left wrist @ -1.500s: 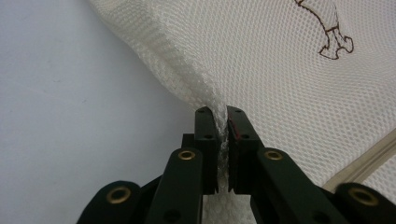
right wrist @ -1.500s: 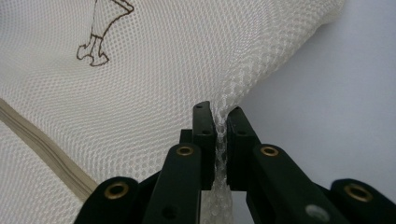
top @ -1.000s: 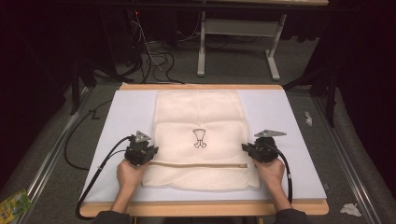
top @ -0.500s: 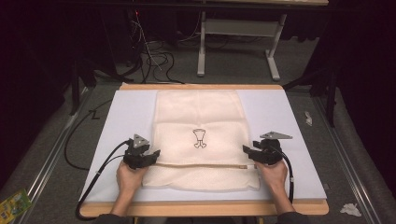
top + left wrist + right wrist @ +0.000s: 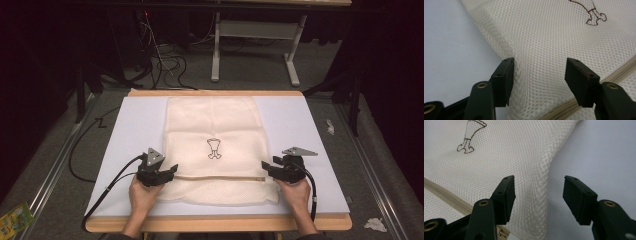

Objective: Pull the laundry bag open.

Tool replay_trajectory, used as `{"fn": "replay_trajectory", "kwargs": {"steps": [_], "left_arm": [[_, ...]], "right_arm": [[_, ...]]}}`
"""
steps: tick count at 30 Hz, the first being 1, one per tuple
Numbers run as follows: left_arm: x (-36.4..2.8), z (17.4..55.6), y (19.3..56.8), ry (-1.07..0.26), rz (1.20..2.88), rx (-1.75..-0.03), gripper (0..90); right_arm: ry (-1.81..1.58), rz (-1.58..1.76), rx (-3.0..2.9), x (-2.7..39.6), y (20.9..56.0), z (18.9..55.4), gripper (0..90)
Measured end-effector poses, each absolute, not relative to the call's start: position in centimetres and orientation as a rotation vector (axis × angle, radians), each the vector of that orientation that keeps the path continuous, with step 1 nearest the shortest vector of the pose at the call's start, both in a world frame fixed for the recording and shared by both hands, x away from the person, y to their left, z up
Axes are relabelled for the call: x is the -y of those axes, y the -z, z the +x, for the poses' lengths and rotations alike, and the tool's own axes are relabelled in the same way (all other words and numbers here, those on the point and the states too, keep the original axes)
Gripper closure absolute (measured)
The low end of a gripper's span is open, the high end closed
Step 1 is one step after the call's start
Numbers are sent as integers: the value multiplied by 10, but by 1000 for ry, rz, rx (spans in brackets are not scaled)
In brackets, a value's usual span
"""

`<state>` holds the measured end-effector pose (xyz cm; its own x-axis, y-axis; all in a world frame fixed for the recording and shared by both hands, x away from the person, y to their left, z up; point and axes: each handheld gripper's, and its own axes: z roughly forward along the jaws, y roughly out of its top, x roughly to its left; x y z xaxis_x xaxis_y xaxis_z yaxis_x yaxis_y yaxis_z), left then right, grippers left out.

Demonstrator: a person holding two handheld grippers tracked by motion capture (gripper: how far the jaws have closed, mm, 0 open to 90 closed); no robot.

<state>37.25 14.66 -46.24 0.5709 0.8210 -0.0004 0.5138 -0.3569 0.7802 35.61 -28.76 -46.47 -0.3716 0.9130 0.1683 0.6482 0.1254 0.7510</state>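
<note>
**Two hand-held grippers letting go of a cream mesh bag**

A cream mesh bag (image 5: 215,145) is lying flat in the middle of a pale sheet (image 5: 130,130) that is covering the wooden counter (image 5: 215,223). A small brown outline emblem (image 5: 214,148) is sitting at the bag's centre. A beige zipper (image 5: 220,177) is running straight across the bag near its 6 o'clock edge, from side to side.

A person's hands are coming in from 6 o'clock. The left gripper (image 5: 172,170) is resting at the zipper's 9 o'clock end, and the right gripper (image 5: 265,167) at its 3 o'clock end, the two pointing toward each other.

In the left gripper view, the left gripper's jaws have just been opening and are now standing wide apart. Mesh is lying between them, bunched slightly against one jaw, but nothing is being pinched. The zipper is passing under the other jaw.

In the right gripper view, the right gripper's jaws have likewise just been opening and are standing wide. The bag's side edge is lying loose between them, with bare sheet beyond it, and nothing is being gripped.

Black cables (image 5: 107,192) are trailing from both grippers toward 6 o'clock.
</note>
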Motion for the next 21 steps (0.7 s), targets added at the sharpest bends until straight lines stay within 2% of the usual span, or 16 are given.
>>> {"fn": "replay_trajectory", "kwargs": {"steps": [9, 16, 17, 19, 21], "left_arm": [[-146, 364, 452, -544, 2010, -1062, 405], [-133, 361, 450, -489, 2023, -1004, 400], [-129, 363, 451, -435, 1993, -1002, 400], [-128, 363, 451, -422, 1991, -1003, 396], [-114, 365, 454, -402, 2007, -983, 395]], "right_arm": [[-1097, 1548, -2100, 283, 471, 351, 410], [-1079, 1565, -2105, 283, 474, 349, 391], [-1083, 1575, -2106, 283, 474, 349, 389], [-1087, 1579, -2111, 283, 474, 349, 388], [-1080, 1582, -2132, 280, 475, 349, 387]]}}
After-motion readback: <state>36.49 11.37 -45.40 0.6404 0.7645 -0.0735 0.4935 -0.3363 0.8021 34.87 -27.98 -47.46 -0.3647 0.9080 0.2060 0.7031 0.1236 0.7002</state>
